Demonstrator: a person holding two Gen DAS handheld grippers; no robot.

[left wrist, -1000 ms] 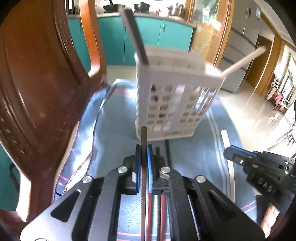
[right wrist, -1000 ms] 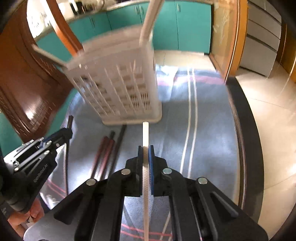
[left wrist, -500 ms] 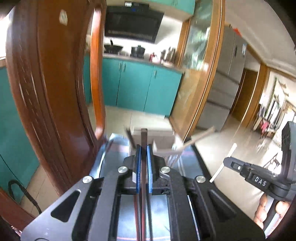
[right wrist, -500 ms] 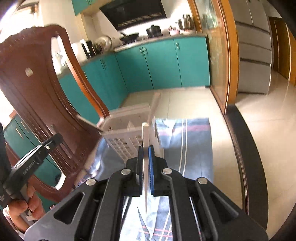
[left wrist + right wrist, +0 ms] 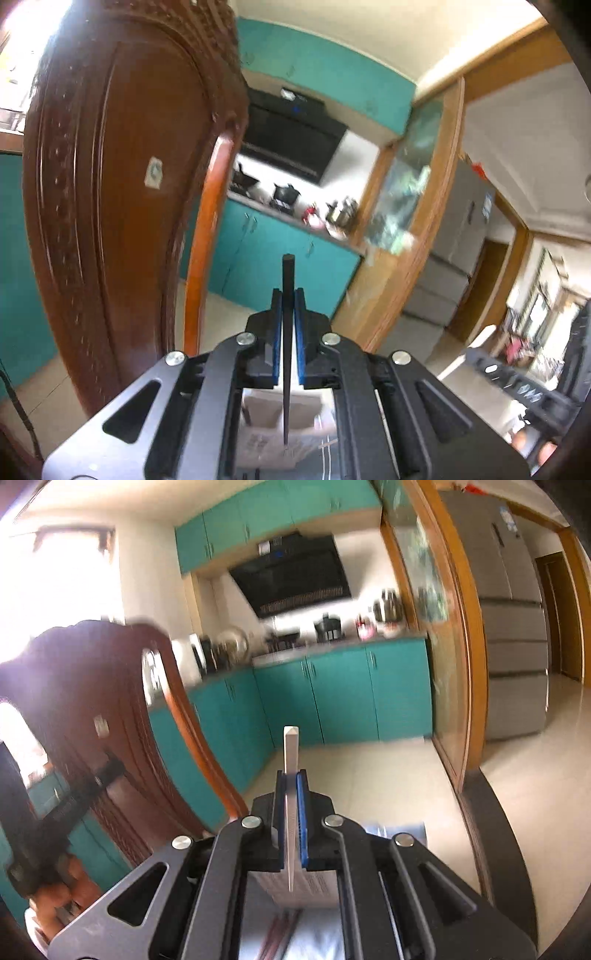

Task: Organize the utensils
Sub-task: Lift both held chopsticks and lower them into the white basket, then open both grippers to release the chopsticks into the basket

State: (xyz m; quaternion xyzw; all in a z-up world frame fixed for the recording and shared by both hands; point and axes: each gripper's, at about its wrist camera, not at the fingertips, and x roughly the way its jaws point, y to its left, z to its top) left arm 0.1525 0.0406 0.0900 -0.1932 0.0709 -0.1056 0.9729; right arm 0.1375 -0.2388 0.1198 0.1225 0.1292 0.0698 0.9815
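Black gripper [image 5: 288, 325], blue fingers [image 5: 275, 332], silver screws [image 5: 246, 338]

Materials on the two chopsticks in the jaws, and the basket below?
Dark square-ended chopstick in the left gripper: probably lacquered wood or dark plastic, matte. White square-ended chopstick in the right gripper: likely plastic or melamine, smooth, opaque. White slotted basket: apparently moulded plastic.

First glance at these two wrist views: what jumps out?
Each gripper pinches one chopstick dead centre, pointing up toward the kitchen: the left gripper holds a dark chopstick, the right gripper a white chopstick. A carved wooden chair back fills the left of the left wrist view. The white utensil basket shows only between the gripper arms, low in frame.
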